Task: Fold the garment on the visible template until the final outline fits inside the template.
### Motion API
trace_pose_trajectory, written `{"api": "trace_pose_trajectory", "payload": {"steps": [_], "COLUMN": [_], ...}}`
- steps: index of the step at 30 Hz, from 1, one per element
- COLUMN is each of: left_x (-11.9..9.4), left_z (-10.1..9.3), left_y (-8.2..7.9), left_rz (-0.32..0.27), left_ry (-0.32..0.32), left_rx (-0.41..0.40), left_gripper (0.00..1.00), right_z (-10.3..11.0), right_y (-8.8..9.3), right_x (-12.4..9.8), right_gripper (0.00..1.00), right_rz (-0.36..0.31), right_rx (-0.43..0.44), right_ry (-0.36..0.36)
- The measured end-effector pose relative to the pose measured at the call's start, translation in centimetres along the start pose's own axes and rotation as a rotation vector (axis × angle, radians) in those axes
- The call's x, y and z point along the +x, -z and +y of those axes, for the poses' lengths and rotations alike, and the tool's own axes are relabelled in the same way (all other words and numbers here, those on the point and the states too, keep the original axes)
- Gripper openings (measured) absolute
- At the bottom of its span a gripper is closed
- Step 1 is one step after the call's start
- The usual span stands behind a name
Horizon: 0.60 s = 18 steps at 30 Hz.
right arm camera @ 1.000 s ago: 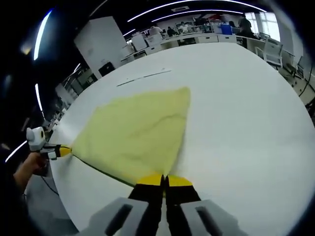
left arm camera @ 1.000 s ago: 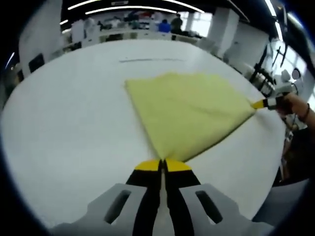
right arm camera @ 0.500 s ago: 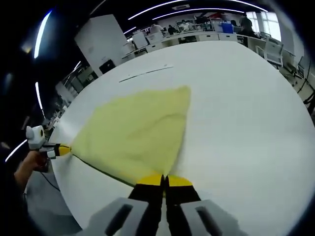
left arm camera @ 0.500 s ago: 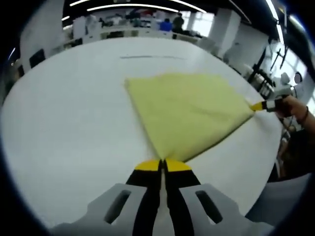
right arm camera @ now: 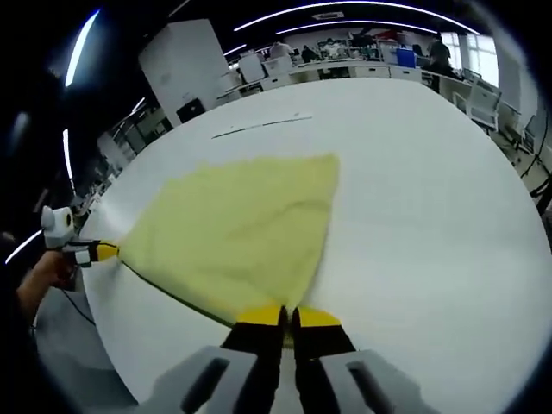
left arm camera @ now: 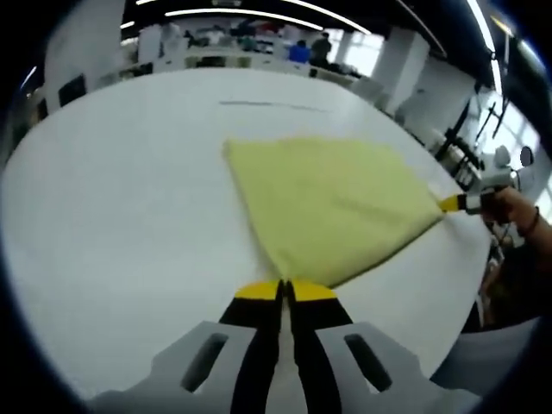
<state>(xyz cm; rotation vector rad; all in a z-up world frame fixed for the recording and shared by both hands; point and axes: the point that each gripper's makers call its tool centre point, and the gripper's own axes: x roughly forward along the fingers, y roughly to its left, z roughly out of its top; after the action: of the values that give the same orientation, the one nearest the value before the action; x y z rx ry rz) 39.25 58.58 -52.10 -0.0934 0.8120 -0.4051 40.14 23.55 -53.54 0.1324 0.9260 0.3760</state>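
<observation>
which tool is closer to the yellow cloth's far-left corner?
Left. The left tool pinches the yellow cloth at the near end of that corner's edge; the right tool pinches the diagonally opposite corner.

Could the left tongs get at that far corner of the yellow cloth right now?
Probably not as things stand. The left tongs are shut on a near corner of the yellow cloth, so they would have to let go first. The white table around the far corner looks bare, so nothing else blocks it.

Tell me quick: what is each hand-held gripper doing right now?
Left hand-held gripper: closed on a corner of the yellow garment.
Right hand-held gripper: closed on another corner of it.
</observation>
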Motion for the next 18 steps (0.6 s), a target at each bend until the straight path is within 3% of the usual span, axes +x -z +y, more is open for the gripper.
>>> {"api": "trace_pose_trajectory", "payload": {"steps": [4,9,14,18], "left_x": [-0.4,-1.2,-2.6,-3.8], "left_z": [-0.5,-1.1,-2.0,-2.3], "left_y": [-0.9,-1.8,-2.8,-3.0], "left_rz": [-0.026,-0.042,-0.077,-0.083], "left_ry": [0.016,0.023,0.039,0.040], "left_rx": [-0.020,-0.004,0.016,0.043], "left_gripper": [0.13,0.31,0.57,0.62], "right_z": [-0.3,0.8,2.0,2.9], "right_y": [-0.1,-0.7,-1.1,-2.0], "right_x": [-0.3,-1.2,-2.3,-3.9], "right_gripper": [0.22,0.48,0.62,0.76], "right_rz": [0.007,-0.005,-0.013,-0.038], "right_rx": [0.000,-0.050,-0.081,-0.116], "right_ry": [0.023,0.007,-0.016,-0.021]}}
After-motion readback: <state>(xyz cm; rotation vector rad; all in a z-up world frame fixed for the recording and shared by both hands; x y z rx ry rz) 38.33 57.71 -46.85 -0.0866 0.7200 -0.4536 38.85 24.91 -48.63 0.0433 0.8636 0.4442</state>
